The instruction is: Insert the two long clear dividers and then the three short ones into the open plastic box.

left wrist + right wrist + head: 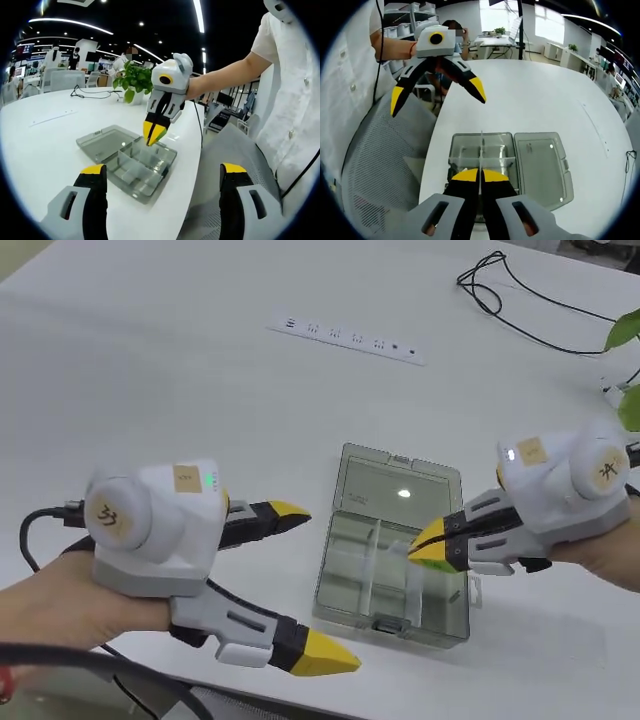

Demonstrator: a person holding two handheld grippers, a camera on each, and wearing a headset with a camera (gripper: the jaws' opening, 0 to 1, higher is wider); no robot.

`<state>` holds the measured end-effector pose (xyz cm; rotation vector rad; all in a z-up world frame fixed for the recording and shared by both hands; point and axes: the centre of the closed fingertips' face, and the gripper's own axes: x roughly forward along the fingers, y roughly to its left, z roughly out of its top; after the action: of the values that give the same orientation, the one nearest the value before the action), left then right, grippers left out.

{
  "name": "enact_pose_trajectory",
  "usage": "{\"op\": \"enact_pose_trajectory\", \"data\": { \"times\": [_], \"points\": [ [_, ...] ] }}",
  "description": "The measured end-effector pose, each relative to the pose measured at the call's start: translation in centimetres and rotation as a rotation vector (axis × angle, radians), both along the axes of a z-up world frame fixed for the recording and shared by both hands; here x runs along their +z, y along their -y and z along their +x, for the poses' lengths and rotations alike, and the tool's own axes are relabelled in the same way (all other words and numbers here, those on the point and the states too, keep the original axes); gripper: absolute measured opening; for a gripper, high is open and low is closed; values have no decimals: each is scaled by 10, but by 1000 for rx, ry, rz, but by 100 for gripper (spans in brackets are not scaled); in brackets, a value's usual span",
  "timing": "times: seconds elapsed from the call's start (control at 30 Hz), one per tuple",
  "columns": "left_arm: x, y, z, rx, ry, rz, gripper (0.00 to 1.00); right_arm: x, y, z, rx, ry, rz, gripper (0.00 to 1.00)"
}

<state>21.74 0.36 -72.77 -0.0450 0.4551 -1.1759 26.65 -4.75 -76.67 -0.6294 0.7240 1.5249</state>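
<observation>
A smooth, matt white tabletop (200,420) carries everything. On it lies the task's thing, a rectangular box of clear grey-tinted plastic (400,632), open, with its hinged lid (390,480) laid flat behind the base. Thin clear partitions are seen standing in the base and splitting it into compartments; their count cannot be told.

The 2 grippers are of white moulded plastic with black jaws tipped in yellow. The left gripper (322,590) is held beside the box's near-left corner with its jaws spread wide and nothing between them. The right gripper (428,545) is poised over the base, its jaws pressed together on a long clear plastic divider (481,150).

That divider is shown edge-on as a fine line in the right gripper view, running from the yellow tips (480,176) across the base; whether its lower edge is seated cannot be told. The same view shows a grey mesh chair (380,165) beside the table. The left gripper view gives the box's side (150,192) at a low angle, with a leafy green plant (132,80) behind it. In the head view, a flat white power strip (345,338) and a looped black cable (520,300) are seen further back.
</observation>
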Motion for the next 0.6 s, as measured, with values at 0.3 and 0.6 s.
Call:
{"op": "enact_pose_trajectory", "data": {
  "times": [0.3,0.6],
  "points": [
    [-1,-1,1,-3,0,-1,95,-15,-3,1,25,12,-47,2],
    [-3,-3,2,0,0,-1,95,-37,-3,3,30,0,-105,3]
  ]
}}
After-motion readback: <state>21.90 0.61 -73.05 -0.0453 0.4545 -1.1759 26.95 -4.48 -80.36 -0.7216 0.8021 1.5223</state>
